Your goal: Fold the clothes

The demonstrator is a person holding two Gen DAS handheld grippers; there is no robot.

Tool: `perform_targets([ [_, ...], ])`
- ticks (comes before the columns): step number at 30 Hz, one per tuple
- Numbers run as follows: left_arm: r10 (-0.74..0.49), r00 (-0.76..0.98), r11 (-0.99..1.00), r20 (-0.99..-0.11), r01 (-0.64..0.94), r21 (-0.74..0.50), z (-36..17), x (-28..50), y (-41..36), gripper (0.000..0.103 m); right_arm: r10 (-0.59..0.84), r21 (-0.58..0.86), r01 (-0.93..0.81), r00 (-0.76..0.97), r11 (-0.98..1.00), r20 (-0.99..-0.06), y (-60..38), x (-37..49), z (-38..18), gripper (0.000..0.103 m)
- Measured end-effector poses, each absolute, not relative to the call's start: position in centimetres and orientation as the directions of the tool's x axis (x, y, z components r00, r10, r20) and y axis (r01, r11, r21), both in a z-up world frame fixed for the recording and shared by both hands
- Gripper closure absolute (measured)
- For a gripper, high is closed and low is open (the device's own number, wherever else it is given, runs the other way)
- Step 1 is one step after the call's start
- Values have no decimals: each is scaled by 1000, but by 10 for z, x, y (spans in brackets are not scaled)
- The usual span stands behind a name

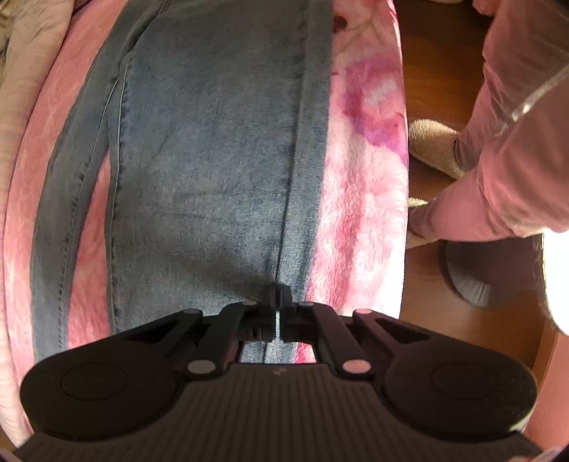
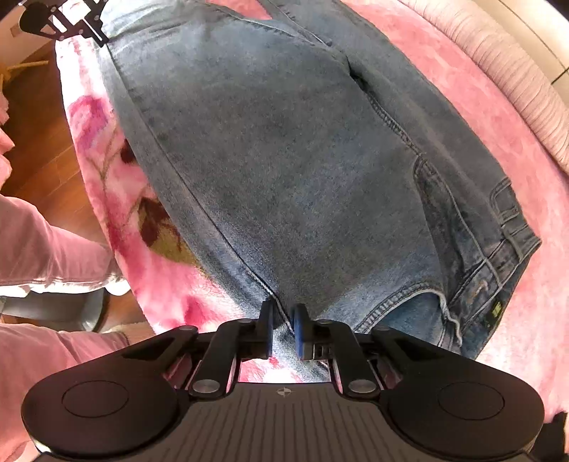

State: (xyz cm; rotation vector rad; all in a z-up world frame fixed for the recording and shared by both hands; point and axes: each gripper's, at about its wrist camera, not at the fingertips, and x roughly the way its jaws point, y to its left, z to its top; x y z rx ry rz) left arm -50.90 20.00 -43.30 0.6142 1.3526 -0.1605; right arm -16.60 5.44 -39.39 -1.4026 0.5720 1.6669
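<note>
Blue jeans lie stretched out on a pink fluffy blanket. My left gripper points down at the leg's side seam, its fingers pressed together on a ridge of denim. In the right wrist view the upper part of the jeans fills the frame, with the waistband at the right. My right gripper is shut on a pinch of denim at the near edge, close to the waist, and cloth bulges between the blue pads. The left gripper shows small at the far end of the leg.
The blanket hangs over the bed edge beside a wooden floor. A person's pink-trousered leg and beige slipper stand there, near a grey round base. A ribbed beige cushion borders the far side.
</note>
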Motion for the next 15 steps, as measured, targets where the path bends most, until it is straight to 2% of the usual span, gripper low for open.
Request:
perform_targets([
  [3,265,271,803,-925,468,368,-418,-519,191,103,357,-208,-827,9,-523,-934,46,-167,-381,96],
  [5,248,274,809,-929,469,355,-412,-522,183,103,389,-229,-824,12,-517,-921,39,-168,-368,97],
  [9,244,262,782,-934,517,349,-425,-526,163,103,368,-232,-823,29,-519,-929,30,-171,-375,98],
  [13,352,285,845,-891,313,434,-422,-517,170,103,385,-257,-825,52,-503,-921,25,-175,-381,98],
  [15,352,253,849,-901,318,422,-437,-517,156,103,371,-256,-823,60,-507,-927,20,-178,-392,98],
])
